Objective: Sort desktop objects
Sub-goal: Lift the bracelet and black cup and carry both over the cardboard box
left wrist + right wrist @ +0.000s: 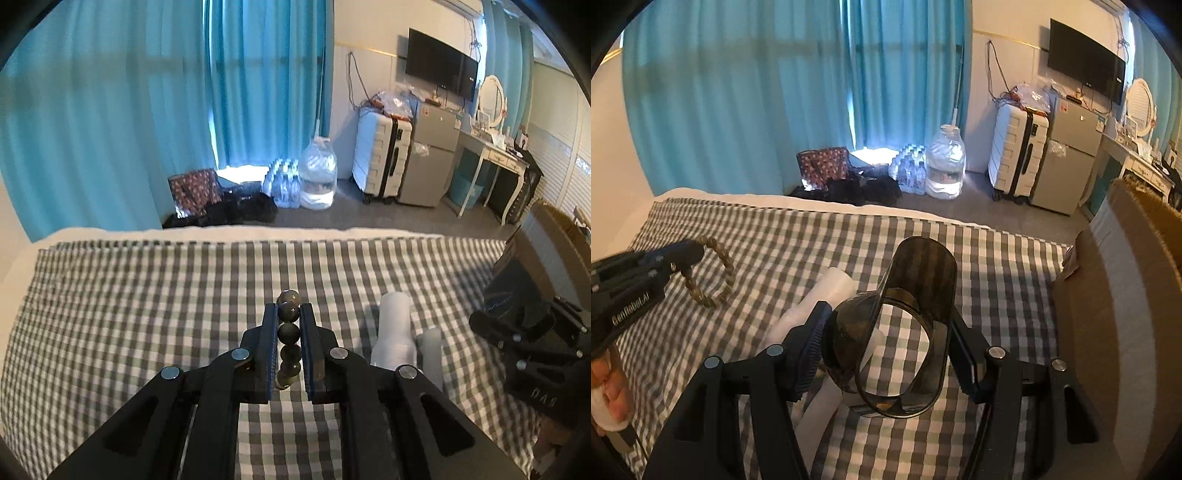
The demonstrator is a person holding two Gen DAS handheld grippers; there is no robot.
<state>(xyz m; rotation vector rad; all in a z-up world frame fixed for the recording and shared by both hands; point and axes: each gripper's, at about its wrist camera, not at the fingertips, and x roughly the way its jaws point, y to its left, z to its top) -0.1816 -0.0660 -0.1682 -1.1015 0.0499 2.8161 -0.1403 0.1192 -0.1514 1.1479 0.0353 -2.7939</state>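
You are pinching the bead bracelet [288, 334] between your left gripper [289, 314] fingers above the checked cloth [147, 295], while your right gripper [886, 321] is clamping a dark translucent container [905, 332] beside the white bottles [394, 328].

Blue curtains [110, 122] hang far back on the left. On the floor under them sit a patterned bag [194, 190], a pack of small water bottles [282, 182] and a big water jug [317, 177]. To the right stand a white suitcase [380, 158] and a small gray fridge [430, 155]. A black TV [441, 64] hangs on the wall. A white desk [491, 155] with a round mirror [493, 96] is far right.
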